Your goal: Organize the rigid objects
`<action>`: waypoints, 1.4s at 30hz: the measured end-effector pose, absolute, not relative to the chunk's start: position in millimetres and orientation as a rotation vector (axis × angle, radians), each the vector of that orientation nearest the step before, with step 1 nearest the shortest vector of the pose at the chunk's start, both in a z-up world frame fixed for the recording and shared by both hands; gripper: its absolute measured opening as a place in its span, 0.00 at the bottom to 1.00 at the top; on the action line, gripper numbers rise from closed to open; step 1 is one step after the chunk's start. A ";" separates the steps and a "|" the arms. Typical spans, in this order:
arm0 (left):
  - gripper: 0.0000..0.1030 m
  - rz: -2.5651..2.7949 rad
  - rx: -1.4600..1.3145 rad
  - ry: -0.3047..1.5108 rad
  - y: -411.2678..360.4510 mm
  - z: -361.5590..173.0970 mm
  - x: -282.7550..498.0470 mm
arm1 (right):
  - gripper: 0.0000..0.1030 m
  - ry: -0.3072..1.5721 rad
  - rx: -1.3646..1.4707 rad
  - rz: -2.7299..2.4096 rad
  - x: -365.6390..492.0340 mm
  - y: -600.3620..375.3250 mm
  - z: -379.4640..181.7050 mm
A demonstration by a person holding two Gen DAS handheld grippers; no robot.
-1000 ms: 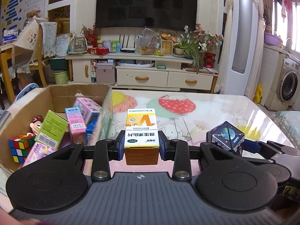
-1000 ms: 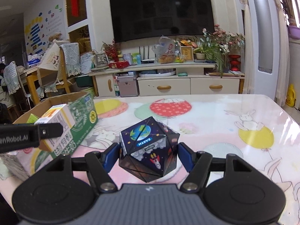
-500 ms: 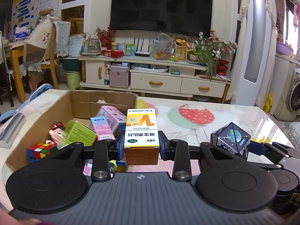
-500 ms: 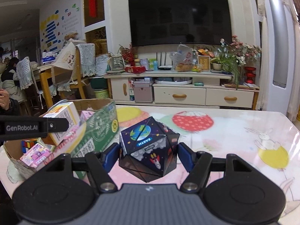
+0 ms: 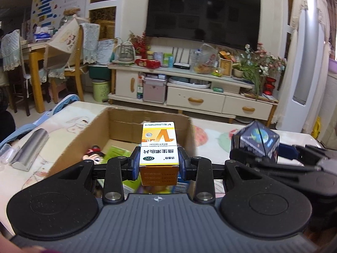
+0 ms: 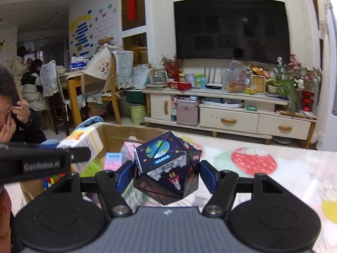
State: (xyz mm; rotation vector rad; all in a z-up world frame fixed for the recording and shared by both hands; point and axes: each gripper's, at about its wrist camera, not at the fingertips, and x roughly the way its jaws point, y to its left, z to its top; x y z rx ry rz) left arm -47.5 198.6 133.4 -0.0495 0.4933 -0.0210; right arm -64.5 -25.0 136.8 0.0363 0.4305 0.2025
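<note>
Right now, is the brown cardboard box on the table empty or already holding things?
Holding things. The brown cardboard box stands open-topped, and inside show a small doll figure, a green carton, a pink carton and a colourful puzzle cube.

1. The medicine box (image 5: 158, 147) is white on top with an orange V and yellow band, orange at its base.
2. The folding cube (image 6: 167, 167) is black-navy, printed with a blue-green Earth, stars and a red rocket.
3. The cardboard box (image 5: 128, 124) is plain brown.
4. The tablecloth (image 6: 273, 168) is pale, with a red spotted shape and yellow patches.
</note>
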 end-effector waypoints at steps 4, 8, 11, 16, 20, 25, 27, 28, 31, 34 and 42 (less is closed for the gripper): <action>0.40 0.012 -0.048 0.503 208.3 127.6 -41.9 | 0.66 0.437 0.038 0.247 -45.1 -10.4 140.6; 0.39 0.045 -0.057 0.525 217.5 119.9 -35.5 | 0.66 0.442 0.015 0.283 -30.2 7.6 140.2; 0.40 0.050 -0.064 0.541 223.1 115.2 -32.1 | 0.66 0.449 0.023 0.307 -19.2 16.7 138.8; 0.40 0.064 -0.063 0.564 226.7 109.1 -30.9 | 0.66 0.471 0.006 0.339 -3.2 32.4 133.6; 0.41 0.070 -0.049 0.579 224.5 107.9 -28.5 | 0.66 0.496 -0.014 0.340 6.5 42.8 127.5; 0.95 0.067 -0.024 0.564 219.8 112.7 -34.2 | 0.73 0.503 0.007 0.318 6.9 41.3 128.2; 0.97 0.063 -0.003 0.548 218.6 114.4 -35.3 | 0.78 0.480 0.018 0.305 0.9 36.8 133.0; 0.99 0.060 0.005 0.543 217.1 116.3 -37.7 | 0.80 0.470 0.022 0.291 -1.6 34.5 135.6; 1.00 0.059 0.026 0.524 213.1 122.0 -47.9 | 0.81 0.448 0.031 0.248 -11.1 27.0 143.7; 1.00 0.045 0.031 0.513 211.4 126.5 -59.4 | 0.93 0.419 0.032 0.176 -27.6 18.0 149.5; 1.00 0.031 0.015 0.540 208.7 133.3 -90.5 | 0.94 0.412 0.021 0.033 -78.0 -5.4 150.2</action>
